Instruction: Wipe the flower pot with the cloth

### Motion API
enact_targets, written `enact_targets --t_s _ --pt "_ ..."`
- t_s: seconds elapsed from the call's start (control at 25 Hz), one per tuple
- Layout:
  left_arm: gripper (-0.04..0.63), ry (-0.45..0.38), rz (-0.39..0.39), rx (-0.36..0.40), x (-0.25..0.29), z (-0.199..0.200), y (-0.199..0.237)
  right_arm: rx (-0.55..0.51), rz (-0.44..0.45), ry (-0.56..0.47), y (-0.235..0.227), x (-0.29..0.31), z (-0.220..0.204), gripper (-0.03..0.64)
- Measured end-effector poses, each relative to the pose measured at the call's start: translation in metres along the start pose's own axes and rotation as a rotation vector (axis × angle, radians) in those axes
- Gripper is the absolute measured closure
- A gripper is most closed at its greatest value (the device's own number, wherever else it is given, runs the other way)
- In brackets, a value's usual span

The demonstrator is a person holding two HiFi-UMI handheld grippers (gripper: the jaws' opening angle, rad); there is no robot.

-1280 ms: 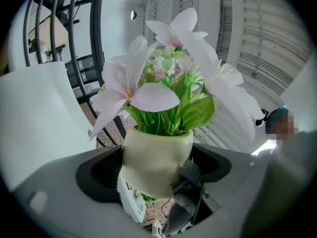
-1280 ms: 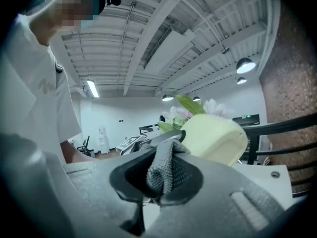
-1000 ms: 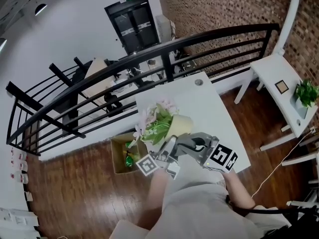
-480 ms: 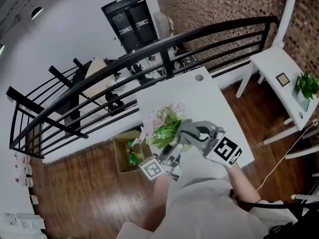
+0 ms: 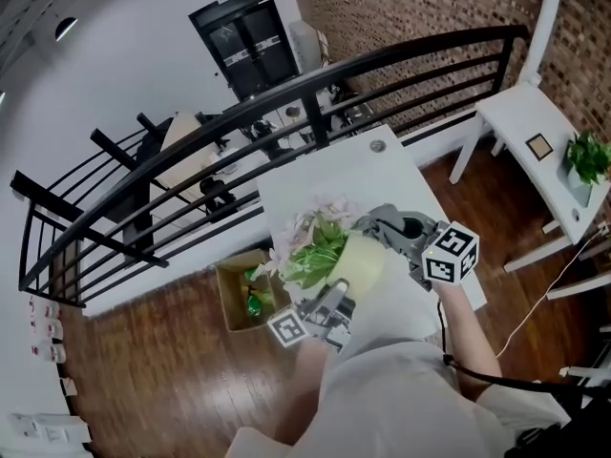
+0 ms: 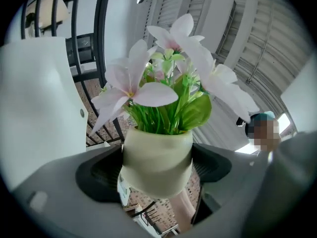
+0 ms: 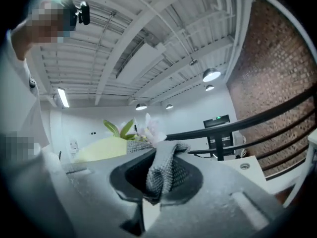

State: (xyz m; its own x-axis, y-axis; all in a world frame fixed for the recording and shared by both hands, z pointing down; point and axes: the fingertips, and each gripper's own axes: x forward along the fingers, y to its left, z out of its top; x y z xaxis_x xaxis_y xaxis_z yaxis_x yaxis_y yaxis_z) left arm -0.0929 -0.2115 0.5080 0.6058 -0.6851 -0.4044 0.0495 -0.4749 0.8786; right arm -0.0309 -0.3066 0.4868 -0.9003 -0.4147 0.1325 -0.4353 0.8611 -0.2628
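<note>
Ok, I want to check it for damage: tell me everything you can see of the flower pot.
The flower pot is pale yellow-green, smooth and glossy, ceramic-looking, rounded with a flared rim. No crack or chip shows. It holds pale pink flowers and green leaves. It is off the table, tilted, clamped at its sides by the left gripper. The right gripper, holding the grey cloth, is close beside it; contact cannot be told.
</note>
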Motion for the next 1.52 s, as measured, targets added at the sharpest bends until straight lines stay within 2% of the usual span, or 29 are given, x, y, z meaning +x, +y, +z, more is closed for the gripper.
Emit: enact_targets --t_s 0.08,0.16,0.28,0.4,0.48,0.68,0.76,1.08,1.16,1.24,1.4,1.52 --pt "0.123 -0.028 -0.033 -0.038 0.003 0.004 -0.006 0.017 -0.022 0.033 -0.014 0.001 -0.016 0.609" --pt "0.123 -0.074 -0.068 -0.091 0.005 0.013 -0.012 0.035 -0.033 0.019 -0.020 0.000 -0.017 0.609" --pt "0.123 -0.161 -0.106 -0.166 0.002 0.033 -0.023 0.009 -0.040 -0.132 -0.004 -0.003 0.013 0.609" --pt "0.124 -0.221 -0.094 -0.187 0.003 0.045 -0.022 -0.090 -0.034 -0.322 0.020 -0.006 0.051 0.609" --pt "0.124 -0.241 -0.090 -0.200 0.006 0.049 -0.022 -0.140 0.012 -0.357 0.038 0.001 0.060 0.609" --pt "0.124 -0.285 -0.104 -0.227 0.010 0.057 -0.022 -0.179 0.161 -0.292 0.074 0.014 0.045 0.609" --pt "0.126 -0.291 -0.119 -0.228 0.010 0.059 -0.024 -0.226 0.200 -0.244 0.087 0.016 0.029 0.609" --pt "0.126 -0.266 -0.136 -0.210 0.016 0.058 -0.031 -0.379 0.422 -0.091 0.138 -0.005 -0.016 0.609" --pt "0.126 -0.256 -0.106 -0.205 0.014 0.056 -0.024 -0.384 0.458 -0.052 0.145 -0.010 -0.027 0.609" --pt "0.127 -0.229 -0.046 -0.168 0.007 0.057 -0.010 -0.363 0.439 -0.048 0.143 -0.012 -0.031 0.609" --pt "0.127 -0.126 0.157 -0.035 -0.017 0.059 0.043 -0.331 0.245 -0.014 0.108 -0.021 -0.050 0.609" --pt "0.127 -0.046 0.298 0.069 -0.029 0.054 0.083 -0.253 0.106 -0.014 0.072 -0.057 -0.066 0.609"
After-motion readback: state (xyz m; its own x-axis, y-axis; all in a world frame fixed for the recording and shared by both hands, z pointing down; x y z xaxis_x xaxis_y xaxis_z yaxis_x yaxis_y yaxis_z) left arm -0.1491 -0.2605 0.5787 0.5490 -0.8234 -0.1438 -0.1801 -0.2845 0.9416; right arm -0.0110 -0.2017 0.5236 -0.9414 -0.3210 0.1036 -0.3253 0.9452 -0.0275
